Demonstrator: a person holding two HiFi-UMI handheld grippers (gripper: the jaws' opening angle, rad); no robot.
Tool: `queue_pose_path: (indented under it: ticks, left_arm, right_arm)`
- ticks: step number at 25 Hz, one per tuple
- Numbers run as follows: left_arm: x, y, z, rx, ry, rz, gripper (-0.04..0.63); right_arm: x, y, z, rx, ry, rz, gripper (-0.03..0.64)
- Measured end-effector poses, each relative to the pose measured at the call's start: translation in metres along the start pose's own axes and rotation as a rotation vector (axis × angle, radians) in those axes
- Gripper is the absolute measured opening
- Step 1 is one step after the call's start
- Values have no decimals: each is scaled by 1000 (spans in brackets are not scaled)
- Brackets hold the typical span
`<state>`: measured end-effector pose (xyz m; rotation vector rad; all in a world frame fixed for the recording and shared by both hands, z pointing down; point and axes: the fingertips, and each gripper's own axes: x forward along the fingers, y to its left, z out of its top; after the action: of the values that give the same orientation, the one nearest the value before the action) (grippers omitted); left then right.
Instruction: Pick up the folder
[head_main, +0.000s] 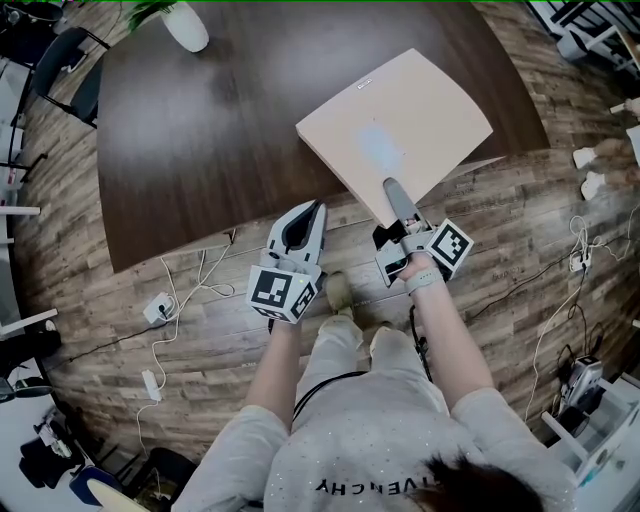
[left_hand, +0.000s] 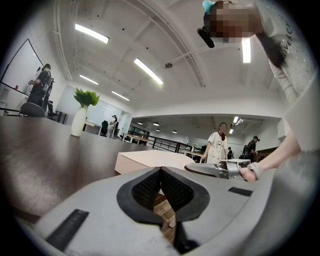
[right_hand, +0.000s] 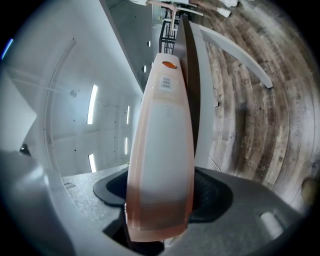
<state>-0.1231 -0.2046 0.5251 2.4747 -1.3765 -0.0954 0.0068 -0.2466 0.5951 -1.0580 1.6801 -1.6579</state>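
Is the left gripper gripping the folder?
No, the left gripper has its jaws together with nothing between them; the folder is beyond them.

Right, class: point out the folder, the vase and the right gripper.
folder (head_main: 400, 125), head view, middle of its cover.
vase (head_main: 186, 25), head view, its white body.
right gripper (head_main: 392, 190), head view, between its fingertips.

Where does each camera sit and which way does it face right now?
Head view: on the person's head, looking steeply down at the table, folder, left tongs, right tongs and forearms.
Left gripper view: on the left tongs, facing level across the table; its shut, empty jaws show.
Right gripper view: on the right tongs, facing along the clamped folder.
Shared: all three show the folder.
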Motion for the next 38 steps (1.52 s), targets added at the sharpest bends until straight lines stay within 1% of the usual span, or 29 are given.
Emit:
queue_pose_path:
  ticks: [4,7,10,13,14,19,27,31,38]
  left_arm:
    - [-2,-3,0,0,0,1,-2]
    - [-2,-5,-1,2,1,-2,-2]
    - [-2,-2,-3,-2,3,2,-2]
    - [-5,0,-3,-6,4,8,-2]
    - [-5,0,-3,-7,3,9,-2]
    - [-8,2,-2,-7,1,13,-2]
    - [-9,4,0,-10,-2,16,-2]
    - [-8,4,2,-14,-4,18,-2]
    - [3,-4,3,-12,-3,28,-2]
  right_arm:
    - [0,0,0,5,3,16,322]
    - [6,0,0,19,16,25,345]
    - [13,1,-2,31,26,24,347]
    - [13,2,-3,31,29,14,329]
    - [13,3,-3,32,29,15,313]
    - [9,5,-1,44,24,41,278]
    - [0,7,3,54,10,59,259]
    - [-6,8,9,25,12,49,258]
    - [-18,16,30,-78,26,38,258]
